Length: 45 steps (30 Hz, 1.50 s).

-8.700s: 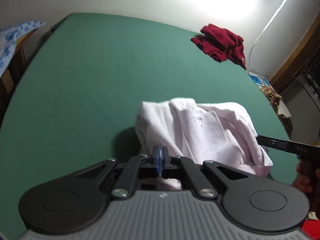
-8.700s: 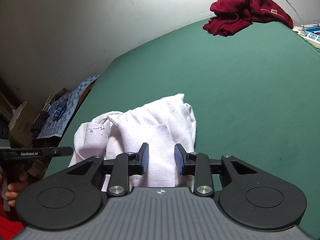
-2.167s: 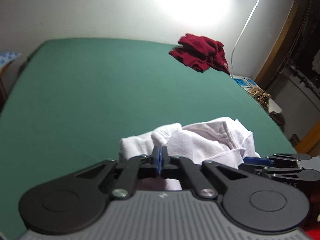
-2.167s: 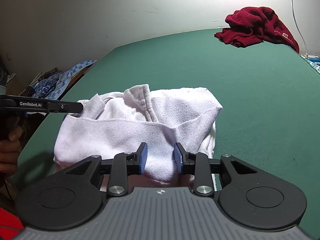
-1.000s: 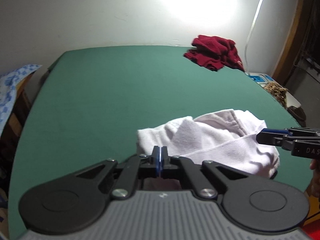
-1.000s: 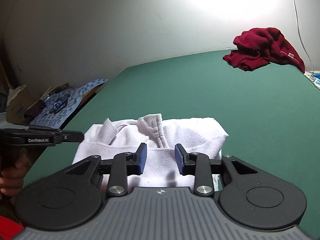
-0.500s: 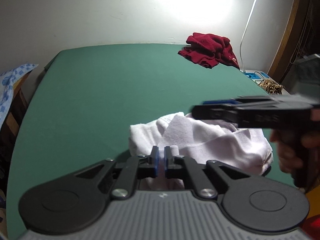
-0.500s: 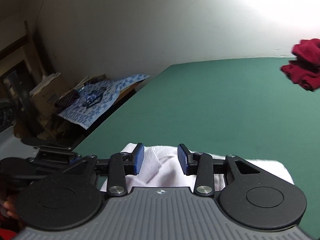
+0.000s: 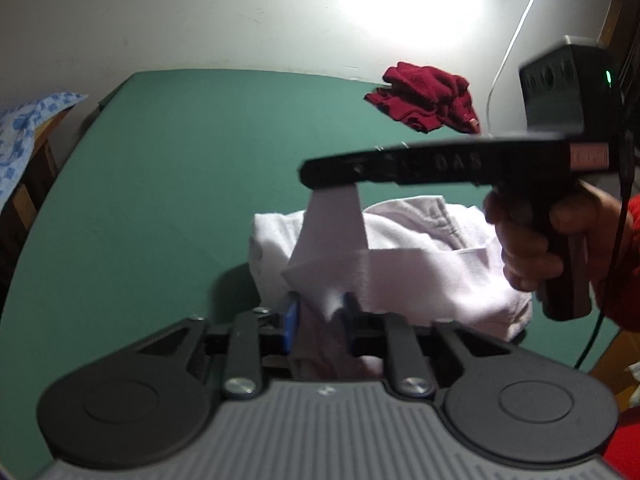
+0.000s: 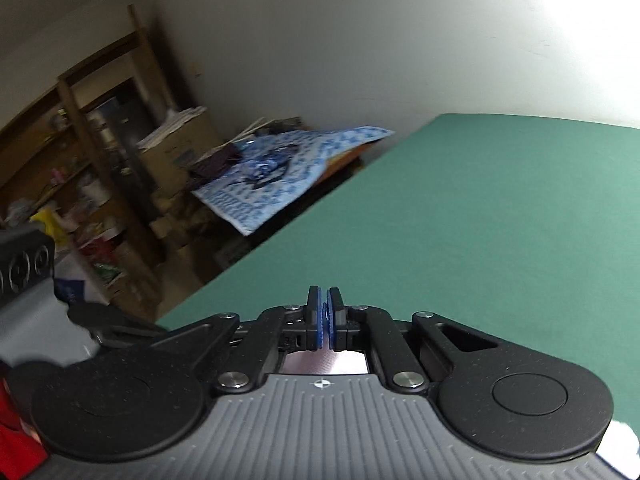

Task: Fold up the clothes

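The pale pink garment (image 9: 400, 256) is lying in a half-folded heap at the near edge of the green bench (image 9: 180, 168), right in front of the person. The right gripper (image 9: 316, 174) is reaching across it and lifting a strip of the cloth, with its fingers closed tight on that strip. The left gripper (image 9: 318, 316) is sitting low against the heap with its fingers parted, and cloth is lying loosely between them, not pinched.

The fabric looks like soft, light knit. It is sagging and creasing under its own weight, so I judge it will drape and slip out of any loose hold. Taking it by a hem or a corner, with both layers caught, looks safest.

A dark red garment (image 9: 428, 96) is bunched at the far edge of the bench, well apart from the pink one. A blue patterned cloth (image 10: 288, 176) is lying off the bench's left side.

Along the right gripper's side, blurred letters seem to read "DAS"; nothing else is legible.
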Motion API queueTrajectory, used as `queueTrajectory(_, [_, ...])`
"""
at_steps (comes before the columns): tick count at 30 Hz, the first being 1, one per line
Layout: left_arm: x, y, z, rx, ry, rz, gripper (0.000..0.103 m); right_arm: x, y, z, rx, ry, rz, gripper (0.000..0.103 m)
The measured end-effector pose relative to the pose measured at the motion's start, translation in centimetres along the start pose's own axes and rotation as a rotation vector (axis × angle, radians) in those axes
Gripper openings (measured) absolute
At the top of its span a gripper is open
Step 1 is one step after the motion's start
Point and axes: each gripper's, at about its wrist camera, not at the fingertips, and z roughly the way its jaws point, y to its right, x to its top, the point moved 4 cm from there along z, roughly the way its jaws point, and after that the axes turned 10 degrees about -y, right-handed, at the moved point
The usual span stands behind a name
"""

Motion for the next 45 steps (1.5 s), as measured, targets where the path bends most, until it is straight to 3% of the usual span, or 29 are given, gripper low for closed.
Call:
queueTrajectory(4, [-0.7,0.8,-1.8,0.058,0.062,0.011,0.0,0.7,0.4,2.0,0.048,-0.015,-0.004,0.004])
queueTrajectory(9, [-1.4,1.2,-2.4,0.12,0.06,0.023,0.0,0.1,1.4,3.7,-0.005,-0.073,0.044,0.004])
queueTrajectory(12, [-1.7,0.8,-1.9,0.12,0.019,0.011,0.0,-0.4,2.0,3.3,-0.035,-0.081,0.097,0.02])
queueTrajectory(15, [-2.0,0.5,-1.7,0.125,0.002,0.009,0.0,-0.7,2.5,0.0,0.011,0.024,0.158,0.039])
queueTrajectory(17, [-2.0,0.3,-1.6,0.12,-0.005,0.004,0.0,-1.1,2.5,-2.4,0.042,0.087,0.188,0.038])
queueTrajectory(18, [-1.9,0.1,-1.6,0.101,-0.003,-0.004,0.002,-1.3,2.3,-3.1,0.044,0.09,0.185,0.032])
queueTrajectory(20, [-1.6,-0.1,-1.3,0.068,-0.009,-0.023,0.009,-1.8,1.9,-3.8,0.014,0.052,0.154,0.021])
queueTrajectory(22, [-1.4,-0.2,-0.8,0.037,-0.029,-0.036,0.009,-2.5,0.7,-3.6,-0.043,0.003,0.081,0.014])
queueTrajectory(25, [-1.1,-0.5,-0.1,-0.02,-0.053,-0.071,0.009,-3.5,-1.0,-2.5,-0.123,-0.065,-0.038,0.014])
queueTrajectory(28, [-0.5,-1.0,0.3,-0.071,-0.069,-0.119,0.009,-4.1,-1.5,-0.7,-0.184,-0.111,-0.071,0.014])
queueTrajectory(34, [-0.8,-0.9,-1.1,-0.075,-0.037,-0.098,0.009,-5.5,-1.3,-0.2,-0.289,-0.128,-0.084,0.012])
queueTrajectory(38, [-1.1,-1.6,-1.3,-0.095,-0.05,-0.107,0.031,-6.3,-1.3,-2.9,-0.261,-0.063,-0.042,0.014])
queueTrajectory(41, [-1.0,-1.6,-1.2,-0.128,-0.049,-0.108,0.034,-6.7,-2.0,-3.6,-0.235,-0.058,-0.064,0.015])
queueTrajectory(43, [-0.9,-1.6,-0.7,-0.162,-0.058,-0.112,0.042,-6.6,-2.6,-2.7,-0.257,-0.082,-0.091,0.018])
queueTrajectory(45, [-0.6,-1.8,0.3,-0.17,-0.079,-0.126,0.039,-6.7,-2.6,-1.8,-0.299,-0.109,-0.098,0.018])
